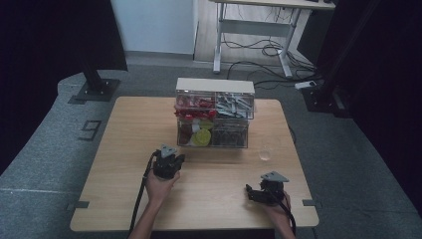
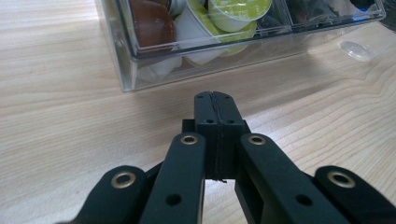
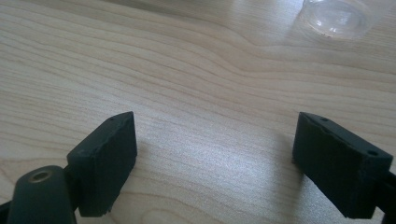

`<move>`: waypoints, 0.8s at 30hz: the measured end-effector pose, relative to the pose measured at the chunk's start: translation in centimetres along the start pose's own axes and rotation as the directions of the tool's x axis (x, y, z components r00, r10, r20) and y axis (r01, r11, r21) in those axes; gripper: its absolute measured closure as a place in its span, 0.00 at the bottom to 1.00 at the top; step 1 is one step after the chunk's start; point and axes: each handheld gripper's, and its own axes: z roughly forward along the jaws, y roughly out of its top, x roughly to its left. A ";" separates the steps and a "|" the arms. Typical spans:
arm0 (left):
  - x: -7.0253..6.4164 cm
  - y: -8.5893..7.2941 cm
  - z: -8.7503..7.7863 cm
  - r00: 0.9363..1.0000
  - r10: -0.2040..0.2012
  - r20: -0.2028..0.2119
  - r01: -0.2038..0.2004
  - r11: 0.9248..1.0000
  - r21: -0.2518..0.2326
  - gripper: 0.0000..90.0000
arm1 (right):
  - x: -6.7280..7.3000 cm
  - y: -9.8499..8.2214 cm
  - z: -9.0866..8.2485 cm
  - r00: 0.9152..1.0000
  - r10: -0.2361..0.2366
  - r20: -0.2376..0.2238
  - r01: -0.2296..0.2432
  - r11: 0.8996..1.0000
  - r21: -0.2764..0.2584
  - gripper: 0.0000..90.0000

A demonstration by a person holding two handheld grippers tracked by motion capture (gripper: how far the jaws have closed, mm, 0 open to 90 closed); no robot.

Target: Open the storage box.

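High view, wooden table (image 1: pixel 124 164), grey carpet (image 1: pixel 45 144)

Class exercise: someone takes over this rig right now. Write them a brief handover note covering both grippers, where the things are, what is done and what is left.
Left gripper: shut, empty, pointing at the clear plastic drawer organiser, near its lower left drawer of coffee capsules.
Right gripper: open, empty, low over the wooden table.
Small clear plastic cup: alone on the table, ahead of the right gripper.
Done: nothing held yet.
Left: probably get a capsule out and bring in the cup.
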 end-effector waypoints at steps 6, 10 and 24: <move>-0.2 0.7 0.8 1.000 0.007 0.006 -0.007 1.000 0.008 1.00 | 0.0 0.0 0.0 1.000 0.000 0.000 0.000 1.000 0.000 0.15; -0.2 0.9 1.5 1.000 0.010 0.006 -0.010 1.000 0.020 1.00 | 0.0 0.0 0.0 1.000 0.000 0.000 0.000 1.000 0.000 0.15; -0.1 1.9 3.1 1.000 0.017 0.003 -0.017 0.999 0.040 1.00 | 0.0 0.0 0.0 1.000 0.000 0.000 0.000 1.000 0.000 0.15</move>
